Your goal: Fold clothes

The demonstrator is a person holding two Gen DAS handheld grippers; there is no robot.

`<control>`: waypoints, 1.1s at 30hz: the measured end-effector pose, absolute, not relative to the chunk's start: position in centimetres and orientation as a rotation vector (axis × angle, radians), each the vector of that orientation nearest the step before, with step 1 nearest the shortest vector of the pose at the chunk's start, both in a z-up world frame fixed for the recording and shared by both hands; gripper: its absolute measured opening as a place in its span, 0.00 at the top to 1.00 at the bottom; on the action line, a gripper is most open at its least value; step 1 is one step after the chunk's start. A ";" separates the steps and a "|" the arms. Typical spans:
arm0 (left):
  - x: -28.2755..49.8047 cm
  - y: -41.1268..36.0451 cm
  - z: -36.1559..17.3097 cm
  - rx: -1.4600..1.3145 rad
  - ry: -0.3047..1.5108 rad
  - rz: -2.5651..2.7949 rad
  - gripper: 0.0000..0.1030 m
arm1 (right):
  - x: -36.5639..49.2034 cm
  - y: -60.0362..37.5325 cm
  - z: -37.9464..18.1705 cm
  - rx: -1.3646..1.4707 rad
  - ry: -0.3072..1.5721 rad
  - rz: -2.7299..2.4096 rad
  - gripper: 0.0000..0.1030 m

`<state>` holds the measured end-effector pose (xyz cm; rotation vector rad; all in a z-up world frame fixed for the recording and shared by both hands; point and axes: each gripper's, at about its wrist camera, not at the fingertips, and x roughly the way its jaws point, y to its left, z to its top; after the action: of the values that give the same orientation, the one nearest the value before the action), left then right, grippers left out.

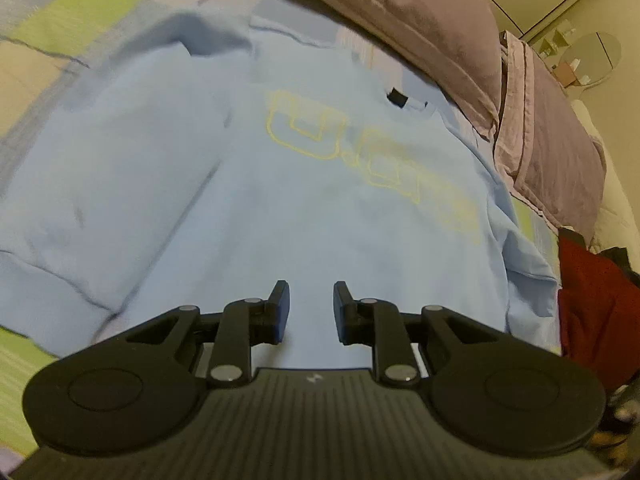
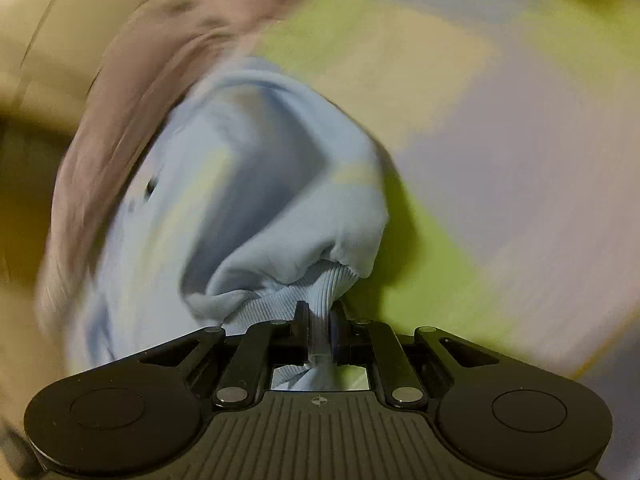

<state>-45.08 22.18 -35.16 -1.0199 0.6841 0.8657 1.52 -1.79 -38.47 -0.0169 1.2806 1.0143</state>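
Observation:
A light blue sweatshirt (image 1: 304, 200) with yellow outlined letters lies spread on the bed, one sleeve folded across its left side. My left gripper (image 1: 311, 304) is open and empty, hovering over the sweatshirt's lower body. In the right wrist view, my right gripper (image 2: 319, 320) is shut on the ribbed cuff (image 2: 304, 292) of the sweatshirt's sleeve (image 2: 256, 184), holding it lifted above the bedspread. The right wrist view is blurred by motion.
The bedspread (image 1: 76, 12) has green, beige and lilac checks. A mauve pillow (image 1: 400, 20) and a folded mauve blanket (image 1: 548, 148) lie along the far right edge. A red garment (image 1: 592, 312) lies at the right. A round mirror (image 1: 592, 60) stands beyond.

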 end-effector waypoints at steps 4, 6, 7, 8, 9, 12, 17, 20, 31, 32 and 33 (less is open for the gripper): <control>-46.8 21.4 -33.7 -0.970 0.708 0.925 0.83 | 5.6 -2.2 -31.4 -0.618 0.843 0.938 0.93; -47.9 20.9 -33.6 -0.978 0.718 0.966 0.78 | 8.4 -2.2 -30.7 -0.904 0.656 0.768 0.92; -48.4 20.6 -33.6 -0.982 0.722 0.986 0.76 | 10.2 -1.8 -30.9 -0.986 0.620 0.696 0.84; -48.9 20.3 -33.5 -0.986 0.727 1.006 0.72 | 11.4 -1.3 -31.2 -1.036 0.610 0.638 0.66; -49.5 20.0 -33.5 -0.990 0.732 1.027 0.68 | 12.2 -0.8 -31.6 -1.069 0.612 0.589 0.58; -51.1 19.2 -33.4 -1.002 0.745 1.088 0.61 | 12.9 0.2 -32.1 -1.039 0.642 0.531 0.24; -55.6 18.1 -34.4 -1.132 0.632 1.201 0.55 | 8.4 1.0 -33.6 -0.672 0.917 0.688 0.24; -58.5 17.5 -35.2 -1.226 0.536 1.272 0.49 | 3.9 1.5 -36.0 -0.567 1.100 0.790 0.24; -65.2 24.2 -42.0 -1.470 0.313 1.281 0.99 | -5.6 4.6 -38.7 -0.635 1.203 0.833 0.24; -65.8 25.2 -41.7 -1.454 0.323 1.251 0.99 | -6.1 4.8 -38.5 -0.636 1.198 0.824 0.24; -66.3 26.3 -41.1 -1.424 0.340 1.224 0.99 | -6.5 4.8 -38.2 -0.634 1.193 0.817 0.24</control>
<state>-66.30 26.31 -41.13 -1.4245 0.3404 1.2240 -6.47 4.82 -38.19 -0.6335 1.1926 0.8175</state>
